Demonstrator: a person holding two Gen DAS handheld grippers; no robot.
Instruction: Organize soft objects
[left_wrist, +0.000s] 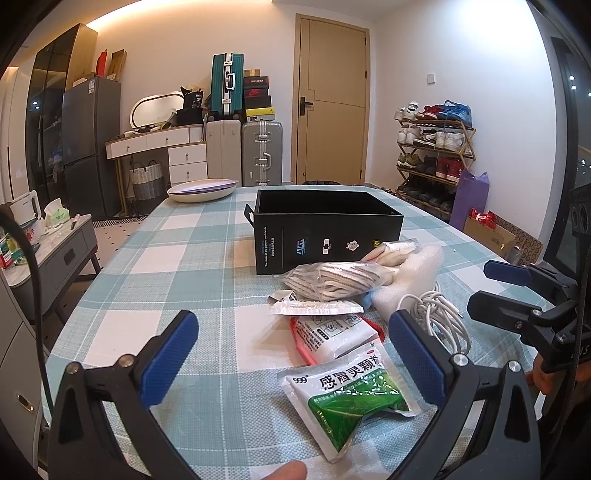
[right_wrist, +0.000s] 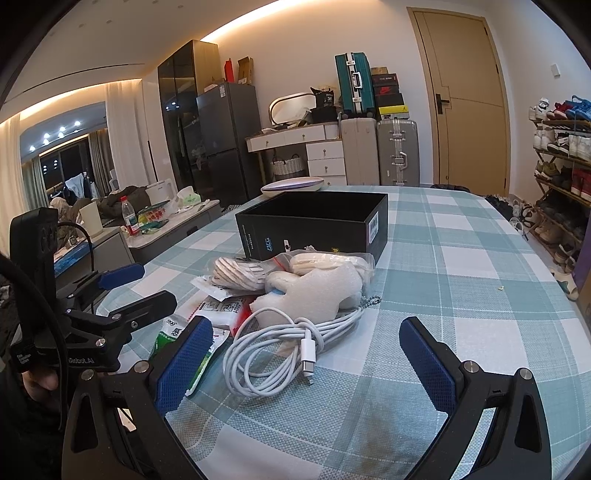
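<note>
Both grippers hover low over checked worktop (right_wrist: 461, 236), nothing held. Left gripper (left_wrist: 295, 354): jaws spread wide, green sachet (left_wrist: 347, 398) between them. Right gripper (right_wrist: 306, 354): jaws spread wide, coiled white cable (right_wrist: 280, 350) just ahead. Soft pile – sachets, bagged cloth bundle (left_wrist: 332, 280), white foam piece (right_wrist: 314, 291) – lies at 6 o'clock of black box (right_wrist: 314, 225). Judgement: take sachet first, pinch mid-body, lift clear of red-edged packet (left_wrist: 332, 332) touching it at 12 o'clock. Box open-topped – interior dark, seemingly empty.
</note>
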